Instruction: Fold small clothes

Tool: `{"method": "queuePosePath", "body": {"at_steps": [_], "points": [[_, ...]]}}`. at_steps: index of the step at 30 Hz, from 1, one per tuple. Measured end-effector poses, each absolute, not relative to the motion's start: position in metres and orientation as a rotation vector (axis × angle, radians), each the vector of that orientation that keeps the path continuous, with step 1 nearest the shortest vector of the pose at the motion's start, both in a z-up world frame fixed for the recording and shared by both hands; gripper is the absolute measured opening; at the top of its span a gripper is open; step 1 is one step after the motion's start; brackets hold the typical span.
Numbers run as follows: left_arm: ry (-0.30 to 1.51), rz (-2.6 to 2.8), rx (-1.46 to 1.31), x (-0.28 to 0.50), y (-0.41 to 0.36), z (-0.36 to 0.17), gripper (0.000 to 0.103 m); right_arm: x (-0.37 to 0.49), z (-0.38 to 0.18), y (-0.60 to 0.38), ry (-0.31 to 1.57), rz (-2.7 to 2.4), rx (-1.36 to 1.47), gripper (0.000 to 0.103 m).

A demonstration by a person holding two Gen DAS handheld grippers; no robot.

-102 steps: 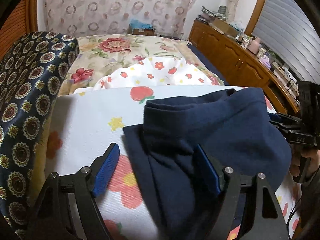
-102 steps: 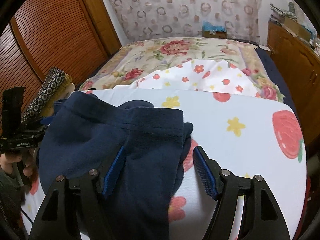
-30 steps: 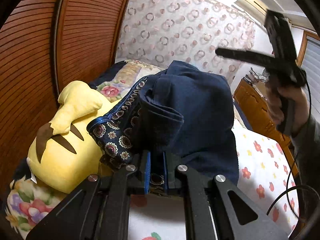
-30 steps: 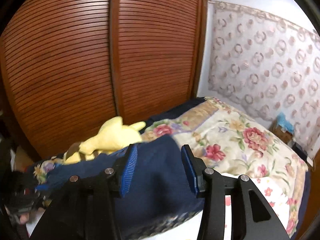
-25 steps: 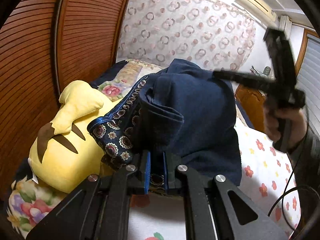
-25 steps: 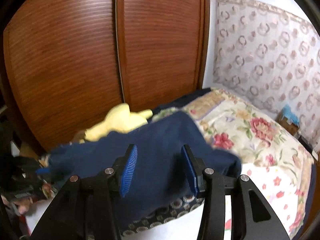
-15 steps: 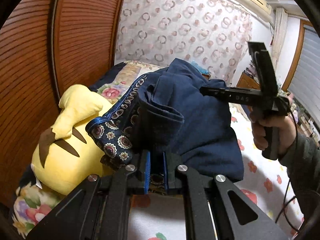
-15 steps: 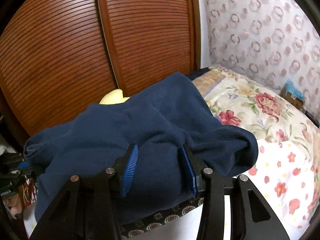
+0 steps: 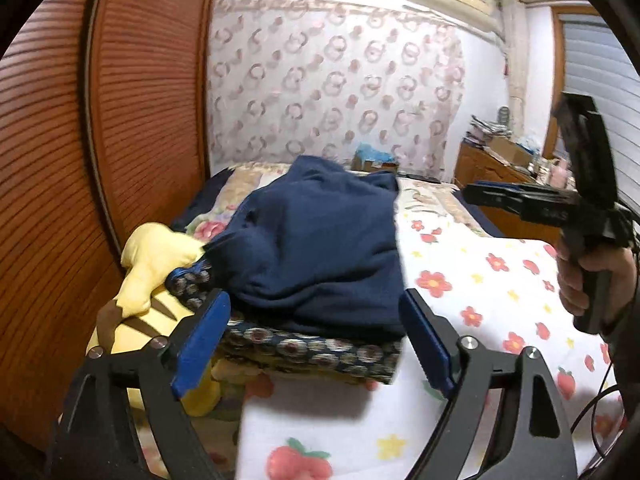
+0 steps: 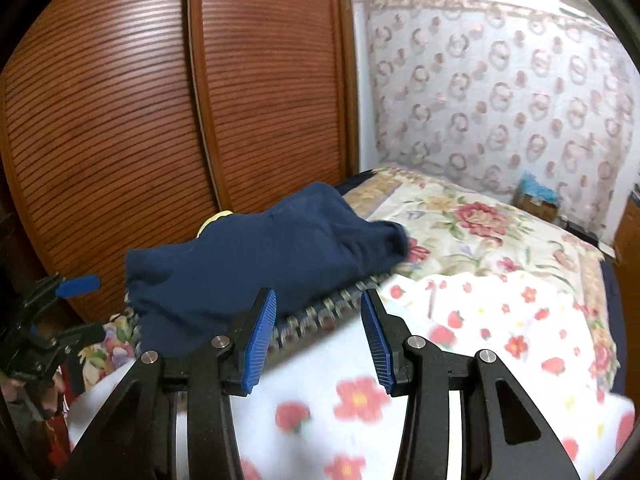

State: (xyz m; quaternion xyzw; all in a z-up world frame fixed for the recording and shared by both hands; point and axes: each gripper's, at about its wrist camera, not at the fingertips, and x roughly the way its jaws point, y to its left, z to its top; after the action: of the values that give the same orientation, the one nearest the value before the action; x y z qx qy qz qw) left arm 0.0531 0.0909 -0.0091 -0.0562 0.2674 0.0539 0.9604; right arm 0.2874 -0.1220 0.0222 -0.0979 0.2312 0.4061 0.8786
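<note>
A folded navy blue garment (image 9: 316,248) lies on top of a dark patterned folded cloth (image 9: 312,350) at the left edge of the bed. My left gripper (image 9: 316,344) is open and empty, just in front of this stack. The garment also shows in the right wrist view (image 10: 256,256), above the patterned cloth (image 10: 320,312). My right gripper (image 10: 318,340) is open and empty, a little back from the stack. The right gripper also shows in the left wrist view (image 9: 492,196), held in a hand to the right.
A yellow plush toy (image 9: 152,256) lies left of the stack against the wooden wardrobe doors (image 10: 160,120). The bed has a white fruit-and-flower blanket (image 9: 480,280) and a floral quilt (image 10: 480,224). A wooden dresser (image 9: 496,168) stands at the right.
My left gripper has opened and let go of the navy garment, which now rests on the patterned cloth. My right gripper has pulled back off the garment and moved to the right.
</note>
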Motion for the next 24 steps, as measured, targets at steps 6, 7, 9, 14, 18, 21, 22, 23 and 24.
{"method": "queuePosePath", "body": {"at_steps": [6, 7, 9, 14, 18, 21, 22, 23, 24], "points": [[0.511, 0.045, -0.091, 0.049, 0.058, 0.003, 0.087, 0.22, 0.018, -0.167, 0.463, 0.761, -0.156, 0.054], [0.506, 0.037, -0.086, 0.048, 0.052, 0.005, 0.087, 0.206, 0.019, -0.178, 0.465, 0.754, -0.148, 0.059], [0.494, 0.021, -0.072, 0.045, 0.041, 0.007, 0.087, 0.19, 0.017, -0.184, 0.467, 0.727, -0.138, 0.063], [0.481, -0.022, -0.046, 0.038, 0.01, 0.014, 0.087, 0.139, 0.022, -0.209, 0.442, 0.649, -0.107, 0.071], [0.475, -0.046, -0.041, 0.035, -0.01, 0.021, 0.087, 0.1, 0.029, -0.229, 0.415, 0.59, -0.063, 0.072], [0.466, -0.056, -0.034, 0.034, -0.023, 0.028, 0.087, 0.079, 0.033, -0.235, 0.387, 0.534, -0.039, 0.072], [0.463, -0.054, -0.028, 0.033, -0.028, 0.032, 0.087, 0.071, 0.035, -0.238, 0.378, 0.519, -0.036, 0.072], [0.461, -0.05, -0.024, 0.033, -0.031, 0.033, 0.087, 0.064, 0.038, -0.241, 0.373, 0.504, -0.033, 0.072], [0.457, -0.044, -0.017, 0.033, -0.035, 0.036, 0.087, 0.057, 0.037, -0.244, 0.367, 0.492, -0.029, 0.072]]}}
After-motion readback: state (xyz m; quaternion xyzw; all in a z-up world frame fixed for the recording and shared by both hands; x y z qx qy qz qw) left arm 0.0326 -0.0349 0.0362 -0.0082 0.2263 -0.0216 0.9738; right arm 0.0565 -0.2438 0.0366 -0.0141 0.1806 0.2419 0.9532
